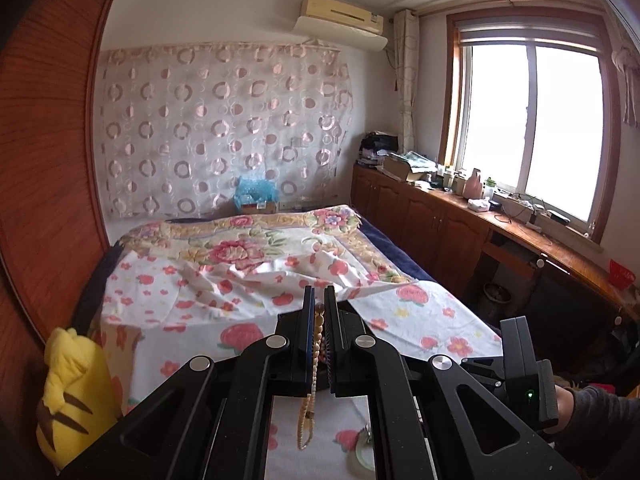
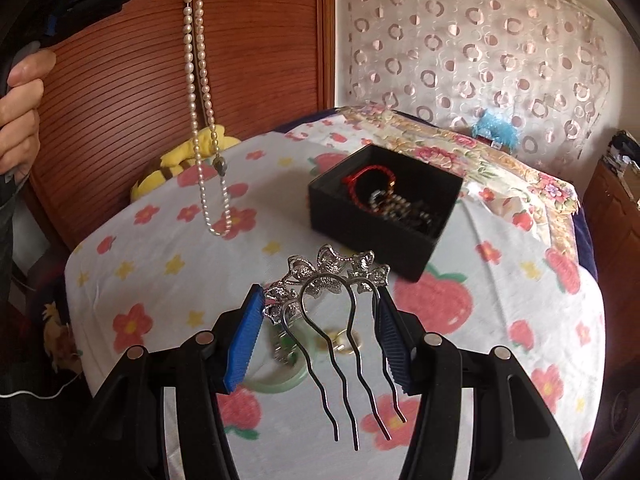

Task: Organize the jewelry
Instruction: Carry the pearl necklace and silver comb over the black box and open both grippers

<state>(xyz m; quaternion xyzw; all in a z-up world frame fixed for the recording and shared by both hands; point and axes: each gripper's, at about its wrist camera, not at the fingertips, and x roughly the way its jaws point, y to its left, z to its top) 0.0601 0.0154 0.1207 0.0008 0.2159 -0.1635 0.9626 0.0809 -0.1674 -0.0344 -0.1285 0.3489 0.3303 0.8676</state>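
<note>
Big bed (image 2: 168, 264) with flowery sheet. On it, black box (image 2: 384, 220) holding bracelets. Left tongs (image 1: 319, 300) pinched tight on pearl necklace (image 2: 200, 112), hanging above bed. Right tongs (image 2: 320, 312) half open, gripping silver hair comb (image 2: 332, 276).

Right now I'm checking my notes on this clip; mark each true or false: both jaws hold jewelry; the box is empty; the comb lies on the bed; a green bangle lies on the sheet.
1. Both jaws hold jewelry: true, the left gripper pinches a pearl necklace and the right gripper a hair comb.
2. The box is empty: false, it holds bracelets.
3. The comb lies on the bed: false, it is held.
4. A green bangle lies on the sheet: true.
</note>
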